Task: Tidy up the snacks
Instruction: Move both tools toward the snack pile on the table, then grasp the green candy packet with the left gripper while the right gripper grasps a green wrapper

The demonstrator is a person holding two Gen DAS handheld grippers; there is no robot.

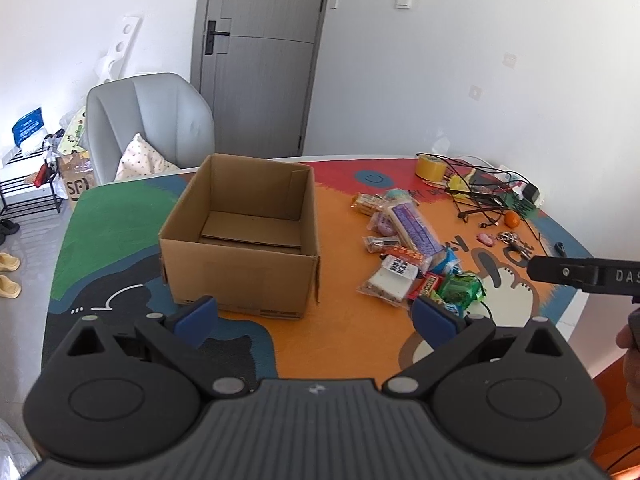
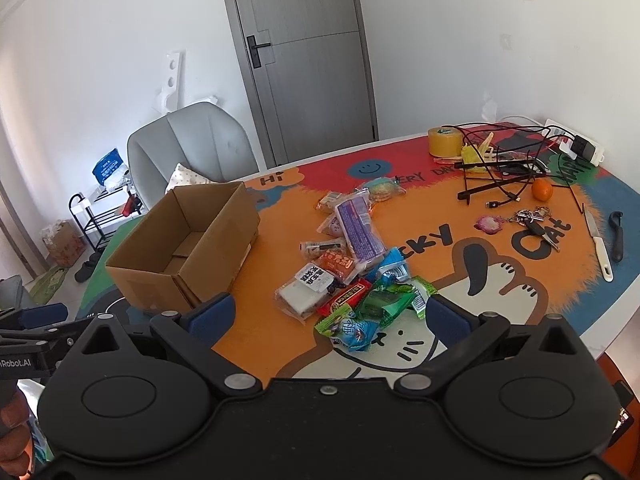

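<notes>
An open cardboard box (image 1: 240,236) (image 2: 184,248) stands on the colourful table mat, with only a loose cardboard flap inside. To its right lies a heap of snack packets (image 1: 408,252) (image 2: 352,260): a long purple pack (image 2: 358,226), a white rice-cake pack (image 2: 306,290), a red bar (image 2: 346,298) and green wrappers (image 2: 384,304). My left gripper (image 1: 316,318) is open, hovering just in front of the box. My right gripper (image 2: 328,318) is open above the near end of the heap, holding nothing.
At the back right of the table sit a yellow tape roll (image 2: 445,141), tangled black cables (image 2: 504,168), an orange (image 2: 541,190), keys (image 2: 534,222), a knife (image 2: 598,246) and a power strip (image 2: 580,148). A grey chair (image 1: 150,124) stands behind the table.
</notes>
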